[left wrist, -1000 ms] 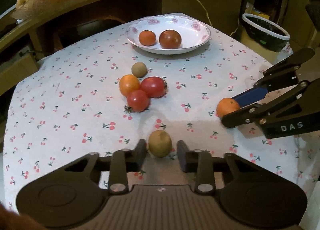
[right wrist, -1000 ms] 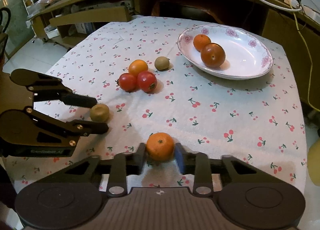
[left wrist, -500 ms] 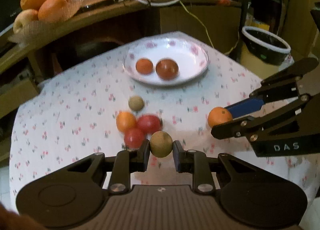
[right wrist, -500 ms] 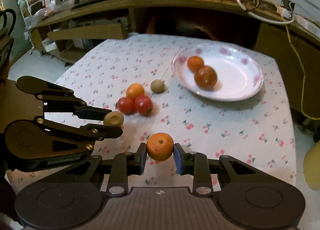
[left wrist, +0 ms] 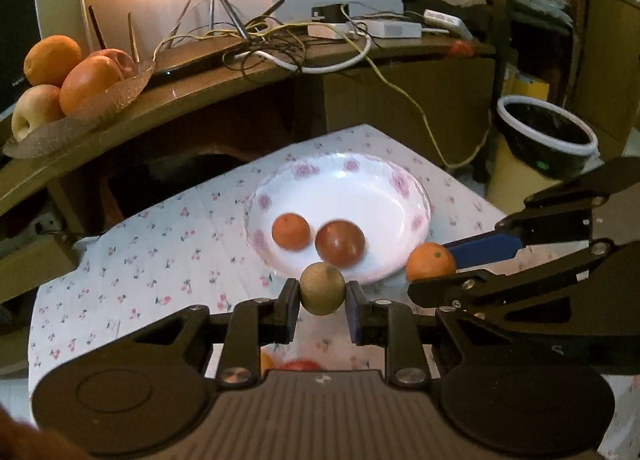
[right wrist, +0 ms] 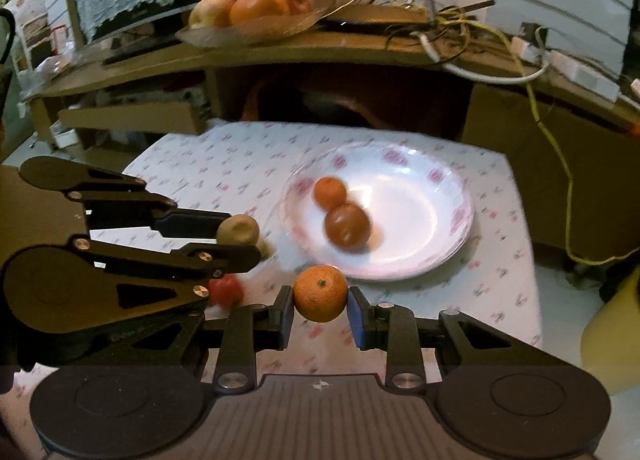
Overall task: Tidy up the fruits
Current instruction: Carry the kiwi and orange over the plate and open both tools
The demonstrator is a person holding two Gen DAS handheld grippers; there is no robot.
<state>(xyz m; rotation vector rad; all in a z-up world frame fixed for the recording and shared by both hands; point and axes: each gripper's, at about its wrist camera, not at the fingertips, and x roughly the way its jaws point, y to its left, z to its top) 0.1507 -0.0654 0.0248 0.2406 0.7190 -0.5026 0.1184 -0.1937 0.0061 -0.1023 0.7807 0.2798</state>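
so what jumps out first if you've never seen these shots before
Two fruits held in mid-air: the left hand-held gripper is shut on a brown kiwi, and the right hand-held gripper on an orange mandarin. Beyond them, on the cherry-print tablecloth, sits a white floral plate holding a small orange fruit and a dark red tomato. A tray of fruit rests on the wooden shelf behind.

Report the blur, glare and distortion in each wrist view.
Left wrist view: the kiwi in the left gripper is sharp, the plate and tablecloth smear, a lamp glow blows out the top, and the shelf bows.
Right wrist view: the mandarin in the right gripper is crisp, the plate's fruit streaks, and the corners darken.
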